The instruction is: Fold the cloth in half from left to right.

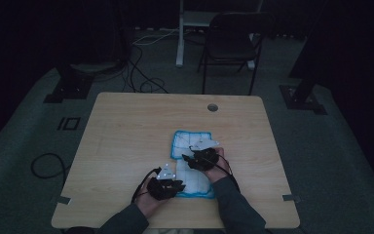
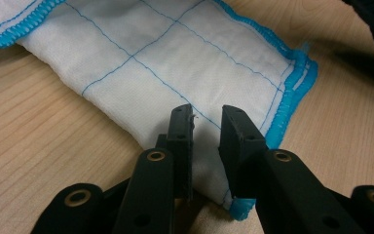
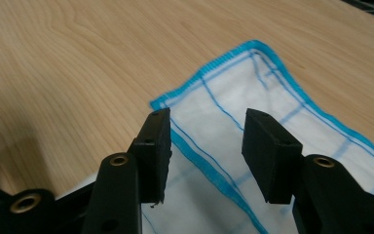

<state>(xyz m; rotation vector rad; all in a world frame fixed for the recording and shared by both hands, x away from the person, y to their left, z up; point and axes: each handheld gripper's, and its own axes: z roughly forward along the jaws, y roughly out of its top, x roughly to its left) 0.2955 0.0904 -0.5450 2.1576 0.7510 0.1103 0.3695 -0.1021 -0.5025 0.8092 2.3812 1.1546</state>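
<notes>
Landmark: the white cloth (image 1: 191,165) with blue grid lines and blue stitched hem. It lies folded on the wooden table (image 1: 126,141), toward the person's edge and right of the table's middle.

Left gripper (image 1: 168,184): sits at the cloth's near left corner. In the left gripper view the left gripper (image 2: 207,131) has its jaws standing narrowly apart, with a raised fold of the cloth (image 2: 175,63) between them at the hemmed corner. Whether the pads actually press the fabric I cannot tell; a gap shows beside the right jaw.

Right gripper (image 1: 202,158): over the cloth's middle, just short of its far folded part. In the right gripper view the right gripper (image 3: 207,141) is released, jaws wide, hanging above the cloth (image 3: 253,97) near a hemmed corner, nothing between the pads.

Beyond the cloth, near the table's far edge, a round cable hole (image 1: 213,107). A dark chair (image 1: 231,41) stands on the floor farther off.
</notes>
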